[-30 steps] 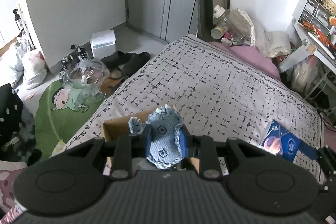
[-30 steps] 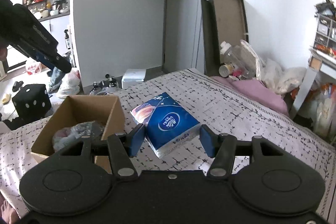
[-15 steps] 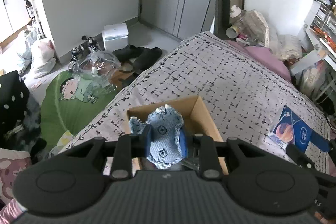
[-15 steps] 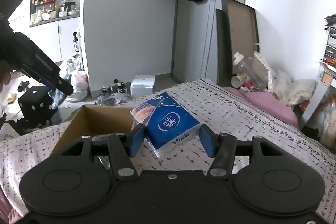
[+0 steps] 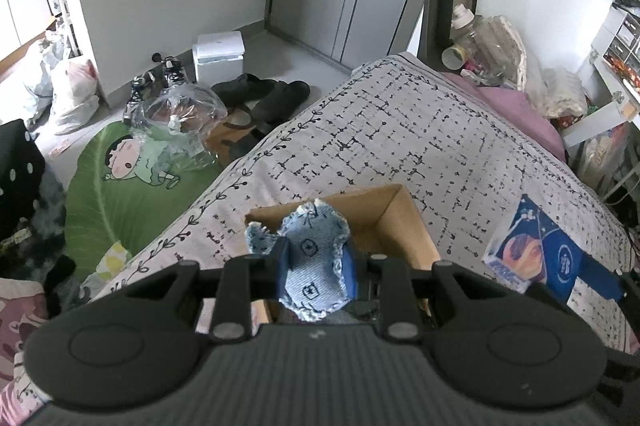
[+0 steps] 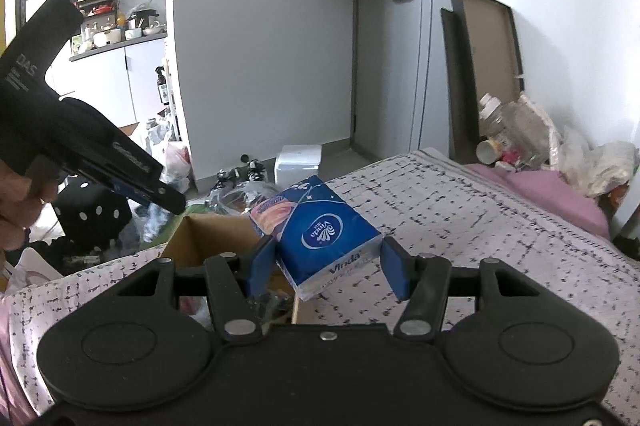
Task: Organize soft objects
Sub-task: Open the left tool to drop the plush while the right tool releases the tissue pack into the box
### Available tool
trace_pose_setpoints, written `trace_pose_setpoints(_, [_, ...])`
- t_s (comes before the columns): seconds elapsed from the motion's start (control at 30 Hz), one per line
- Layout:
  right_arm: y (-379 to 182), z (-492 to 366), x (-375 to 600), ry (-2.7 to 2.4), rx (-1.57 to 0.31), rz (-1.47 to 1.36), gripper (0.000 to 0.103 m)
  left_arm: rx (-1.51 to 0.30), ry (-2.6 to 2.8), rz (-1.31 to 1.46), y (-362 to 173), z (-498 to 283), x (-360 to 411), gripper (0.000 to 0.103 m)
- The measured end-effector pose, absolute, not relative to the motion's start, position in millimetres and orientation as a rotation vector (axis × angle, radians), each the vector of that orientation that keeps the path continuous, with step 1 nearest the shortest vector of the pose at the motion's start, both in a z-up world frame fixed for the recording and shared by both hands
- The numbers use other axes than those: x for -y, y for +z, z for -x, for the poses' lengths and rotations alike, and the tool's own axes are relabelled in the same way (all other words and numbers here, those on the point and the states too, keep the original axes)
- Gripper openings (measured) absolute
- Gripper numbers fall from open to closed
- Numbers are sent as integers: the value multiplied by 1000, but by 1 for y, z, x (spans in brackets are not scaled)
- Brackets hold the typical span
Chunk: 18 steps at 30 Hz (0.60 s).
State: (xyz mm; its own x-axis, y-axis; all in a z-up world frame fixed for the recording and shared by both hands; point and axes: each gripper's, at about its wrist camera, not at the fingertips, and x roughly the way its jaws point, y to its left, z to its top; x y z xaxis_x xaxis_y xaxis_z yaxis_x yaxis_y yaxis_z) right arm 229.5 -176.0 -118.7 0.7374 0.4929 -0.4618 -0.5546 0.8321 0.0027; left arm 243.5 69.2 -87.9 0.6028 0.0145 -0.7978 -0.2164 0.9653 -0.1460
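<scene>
Left tool (image 5: pixel 314 266) clamped on a frayed denim soft toy (image 5: pixel 310 262), held above the open cardboard box (image 5: pixel 404 230) that sits on the patterned bed (image 5: pixel 400 130). Right tool (image 6: pixel 326 262) pinches a blue tissue pack (image 6: pixel 320 238) between its blue pads, lifted off the bedspread, tilted, just beside the box's right edge. A hand (image 6: pixel 20 202) holds the left tool's handle.
</scene>
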Motion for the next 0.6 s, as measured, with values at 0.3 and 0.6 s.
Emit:
trace_pose_setpoints(0.3, [-128,-241,154,595,-499,154,56,-956,124,255,-114,-262,-73,28])
trace_pose_setpoints(0.6, [-137,-253,134,628,-533,152,56,-945,163,312,-120,-263,-91,51])
